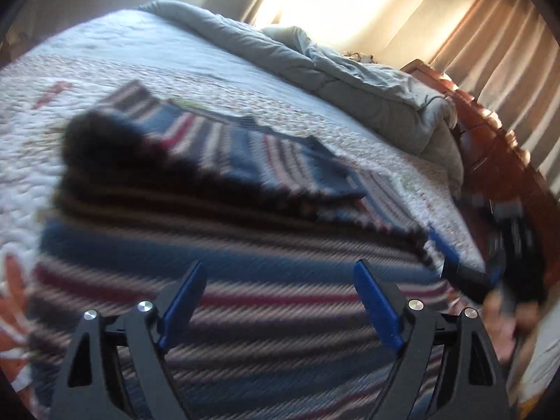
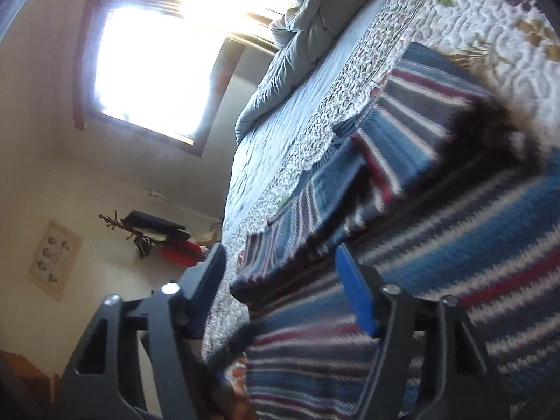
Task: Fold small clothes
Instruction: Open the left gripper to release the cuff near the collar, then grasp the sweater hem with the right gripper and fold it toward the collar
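Left wrist cam sits low over the striped sweater [image 1: 217, 210], looking across the bed [image 1: 175, 52] toward curtains [image 1: 490, 52]. Right wrist cam's rolled sideways, close too, facing the window [image 2: 150, 70]. Both catch sweater and bed.

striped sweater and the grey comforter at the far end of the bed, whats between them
Only bare quilted bedspread lies between the striped sweater and the grey comforter, in the left wrist view.
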The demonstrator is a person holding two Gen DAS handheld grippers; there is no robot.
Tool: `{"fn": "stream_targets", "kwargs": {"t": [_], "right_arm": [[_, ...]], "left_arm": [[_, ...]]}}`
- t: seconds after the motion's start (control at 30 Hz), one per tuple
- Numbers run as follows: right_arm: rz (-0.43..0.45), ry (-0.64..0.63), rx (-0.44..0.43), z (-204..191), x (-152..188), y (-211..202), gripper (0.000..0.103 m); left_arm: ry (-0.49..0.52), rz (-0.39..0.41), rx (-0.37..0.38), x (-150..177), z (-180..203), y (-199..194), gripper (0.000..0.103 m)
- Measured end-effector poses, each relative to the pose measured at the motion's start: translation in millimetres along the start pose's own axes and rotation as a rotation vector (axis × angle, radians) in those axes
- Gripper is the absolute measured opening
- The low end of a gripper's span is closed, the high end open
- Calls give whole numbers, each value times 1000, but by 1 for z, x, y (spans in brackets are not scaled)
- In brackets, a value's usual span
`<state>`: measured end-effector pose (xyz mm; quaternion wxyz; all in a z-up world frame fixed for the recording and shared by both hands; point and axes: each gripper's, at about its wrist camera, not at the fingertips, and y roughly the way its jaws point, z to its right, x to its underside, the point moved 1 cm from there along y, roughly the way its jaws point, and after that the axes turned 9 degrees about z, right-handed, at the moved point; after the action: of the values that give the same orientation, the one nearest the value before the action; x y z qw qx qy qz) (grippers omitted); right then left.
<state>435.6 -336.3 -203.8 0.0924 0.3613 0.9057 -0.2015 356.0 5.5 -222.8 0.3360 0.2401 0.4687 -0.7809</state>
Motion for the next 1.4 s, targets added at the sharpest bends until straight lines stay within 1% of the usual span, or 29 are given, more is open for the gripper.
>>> {"fn": "stream_targets", "kwargs": {"t": [0.03, 0.07, 0.1, 0.13, 0.17, 0.2, 0.23, 0.27, 0.33, 0.4, 0.47, 0.6, 0.63, 0.67, 0.7, 0.73, 0.8, 1.07, 1.2, 1.3, 1.4], "right_arm": [[-22, 18, 16, 3, -8, 18, 52], [-41, 32, 35, 5, -15, 32, 46], [-54, 47, 61, 10, -19, 45, 43], [-68, 62, 107, 16, -25, 61, 42], [-78, 78, 157, 23, -27, 72, 39], [-81, 105, 211, 32, -30, 83, 39], [-87, 114, 246, 37, -32, 90, 39], [-81, 119, 294, 42, -33, 95, 39], [-73, 119, 330, 47, -36, 102, 37], [-56, 124, 343, 47, -39, 106, 37], [-42, 117, 361, 45, -42, 111, 37], [-31, 86, 394, 38, -43, 118, 38], [-29, 77, 403, 36, -41, 119, 36], [-26, 65, 415, 35, -42, 123, 28], [-25, 48, 430, 34, -43, 125, 18], [-23, 33, 440, 34, -45, 129, 12], [-19, 11, 447, 33, -48, 131, 9], [5, -137, 470, -3, -63, 135, 8], [34, -202, 474, -22, -78, 120, 8], [46, -221, 483, -24, -87, 107, 8], [51, -221, 501, -15, -91, 92, 8]], "left_arm": [[23, 11, -24, 6, -5, -8, 86], [43, 23, -47, 10, -9, -12, 86], [56, 22, -72, 12, -11, -14, 86], [59, 1, -91, 12, -13, -13, 86], [50, -11, -86, 11, -13, -14, 86], [33, -20, -65, 9, -12, -15, 86], [31, -16, -46, 8, -10, -18, 86], [39, -1, -33, 7, -8, -22, 87], [76, 36, -41, 8, -4, -31, 89], [118, 51, -59, 11, -2, -36, 89], [135, 56, -75, 10, -3, -38, 89], [112, 44, -64, 9, -8, -37, 89], [114, 38, -72, 9, -10, -37, 89], [117, 37, -79, 9, -11, -37, 89], [122, 37, -85, 9, -12, -37, 89], [124, 38, -88, 9, -12, -37, 89], [126, 38, -84, 8, -13, -38, 89], [109, 34, -96, 9, -22, -36, 89], [123, 37, -99, 9, -19, -36, 89], [127, 39, -100, 9, -19, -37, 89], [129, 35, -103, 10, -18, -36, 89]]}}
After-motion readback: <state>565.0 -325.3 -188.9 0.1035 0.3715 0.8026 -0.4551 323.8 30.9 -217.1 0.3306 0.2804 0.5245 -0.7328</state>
